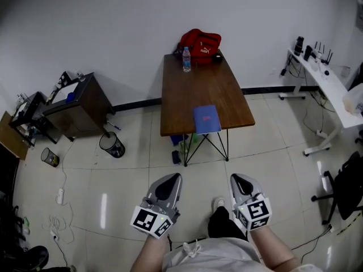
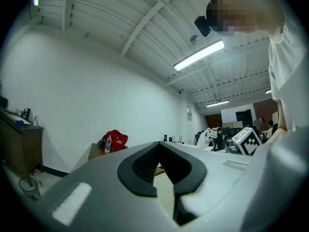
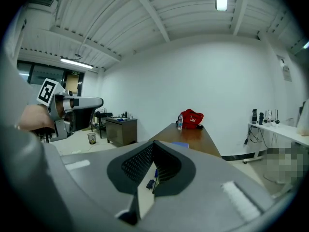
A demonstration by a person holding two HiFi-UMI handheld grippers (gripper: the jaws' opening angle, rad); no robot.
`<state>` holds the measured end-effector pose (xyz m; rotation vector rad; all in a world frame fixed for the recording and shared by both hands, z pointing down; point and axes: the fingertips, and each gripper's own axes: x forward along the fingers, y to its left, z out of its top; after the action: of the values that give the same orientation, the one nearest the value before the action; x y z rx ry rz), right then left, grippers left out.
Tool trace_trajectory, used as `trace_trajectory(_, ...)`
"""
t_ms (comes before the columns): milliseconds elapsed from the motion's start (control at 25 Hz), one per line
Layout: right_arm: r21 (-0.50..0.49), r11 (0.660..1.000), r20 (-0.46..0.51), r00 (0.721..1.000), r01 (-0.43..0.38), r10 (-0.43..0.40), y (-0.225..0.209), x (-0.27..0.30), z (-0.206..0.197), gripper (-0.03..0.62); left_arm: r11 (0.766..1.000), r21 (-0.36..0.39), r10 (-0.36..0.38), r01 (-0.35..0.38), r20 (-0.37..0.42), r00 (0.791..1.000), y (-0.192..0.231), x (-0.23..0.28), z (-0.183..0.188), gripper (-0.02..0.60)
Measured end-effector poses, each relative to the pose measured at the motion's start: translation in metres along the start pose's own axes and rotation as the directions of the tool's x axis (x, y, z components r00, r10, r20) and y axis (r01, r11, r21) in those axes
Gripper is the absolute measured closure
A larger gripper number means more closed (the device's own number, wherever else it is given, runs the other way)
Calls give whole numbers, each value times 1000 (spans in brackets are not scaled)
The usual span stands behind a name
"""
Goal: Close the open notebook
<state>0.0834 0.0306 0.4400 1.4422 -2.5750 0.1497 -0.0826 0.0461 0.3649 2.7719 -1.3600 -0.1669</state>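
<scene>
While the notebook [image 1: 206, 119] lies flat at the table's [image 1: 187, 89] near edge, blue cover up (seemingly closed already, though too far to be sure), the left gripper [image 1: 173, 178] and right gripper [image 1: 236, 178] hang well short, jaws together, empty.

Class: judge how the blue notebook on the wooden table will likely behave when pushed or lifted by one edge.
The blue notebook lies flat at the near edge of the smooth wooden table, so a push would probably slide it, perhaps off the edge. It looks thin, so lifted by one edge it would likely sag.
</scene>
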Motion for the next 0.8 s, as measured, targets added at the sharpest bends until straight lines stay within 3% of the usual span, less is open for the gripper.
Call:
trace_trajectory(440, -46, 998, 86, 996, 32, -28, 35, -53, 6, 588, 994, 108, 5, -10, 45, 999, -41, -45, 10, 575)
trace_trajectory(800, -66, 998, 135, 991, -4, 13, 37, -67, 4, 588, 990, 132, 34, -42, 61, 998, -58, -51, 1, 575)
